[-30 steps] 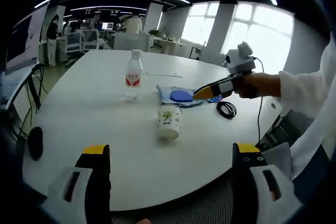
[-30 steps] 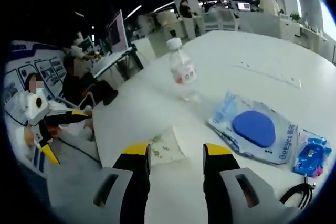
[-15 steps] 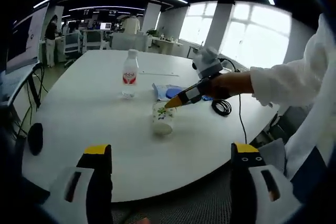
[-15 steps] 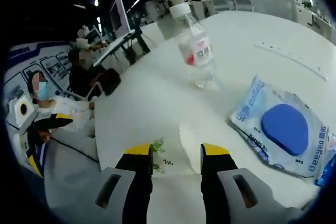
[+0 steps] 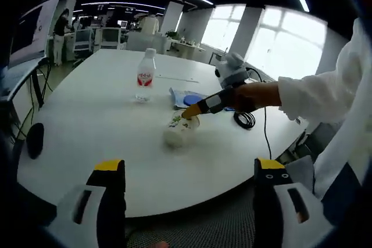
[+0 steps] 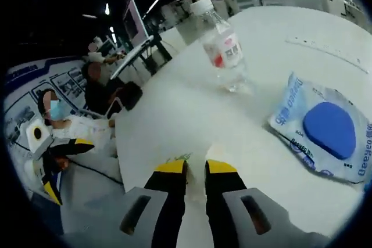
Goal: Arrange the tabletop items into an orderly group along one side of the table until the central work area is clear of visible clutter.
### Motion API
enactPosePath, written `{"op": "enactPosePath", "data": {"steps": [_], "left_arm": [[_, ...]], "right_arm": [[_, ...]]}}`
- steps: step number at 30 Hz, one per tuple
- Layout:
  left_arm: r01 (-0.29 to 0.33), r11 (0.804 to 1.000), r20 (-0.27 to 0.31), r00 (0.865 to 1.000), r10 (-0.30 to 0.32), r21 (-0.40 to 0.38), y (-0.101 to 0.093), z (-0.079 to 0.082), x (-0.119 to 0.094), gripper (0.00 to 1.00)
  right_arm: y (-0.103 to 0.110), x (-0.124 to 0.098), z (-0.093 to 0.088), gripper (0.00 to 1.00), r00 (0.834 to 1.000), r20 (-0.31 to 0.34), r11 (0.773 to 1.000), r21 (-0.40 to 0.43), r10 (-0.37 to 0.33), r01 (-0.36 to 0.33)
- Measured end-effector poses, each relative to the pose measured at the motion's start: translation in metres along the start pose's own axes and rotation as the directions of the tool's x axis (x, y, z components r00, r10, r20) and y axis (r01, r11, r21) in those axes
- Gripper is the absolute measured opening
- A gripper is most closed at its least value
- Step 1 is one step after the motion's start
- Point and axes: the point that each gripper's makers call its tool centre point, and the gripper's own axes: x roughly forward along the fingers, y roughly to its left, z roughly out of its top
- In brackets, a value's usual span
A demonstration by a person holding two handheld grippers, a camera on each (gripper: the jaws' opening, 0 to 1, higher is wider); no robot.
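A white paper cup (image 5: 179,132) with a green print lies tilted on the white table (image 5: 87,120), its mouth turned toward my right gripper (image 5: 190,113). That gripper reaches in from the right, held by a white-sleeved arm, with its yellow tips at the cup's rim. In the right gripper view the jaws of the right gripper (image 6: 196,169) stand almost together, pinching the cup (image 6: 181,158) wall. My left gripper (image 5: 189,166) hovers open over the near table edge, holding nothing. Behind the cup stand a clear water bottle (image 5: 145,76) (image 6: 224,50) and a blue wipes pack (image 5: 187,97) (image 6: 325,129).
A coiled black cable (image 5: 245,120) lies right of the wipes pack. A small black object (image 5: 35,140) sits near the table's left edge. Desks, monitors and seated people lie beyond the table.
The right gripper's jaws have narrowed onto the cup's rim, and the cup has tipped from upright to tilted. The left gripper stays open.
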Motion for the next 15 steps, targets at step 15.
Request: {"op": "enactPosePath", "data": {"steps": [15], "left_arm": [[0.013,0.999,0.022,1.0,-0.014,0.05,-0.007,-0.003,0.003,0.94]], "right_arm": [[0.025,-0.016,0.033,0.0,0.987,0.125,0.983,0.141,0.097,-0.115]]}}
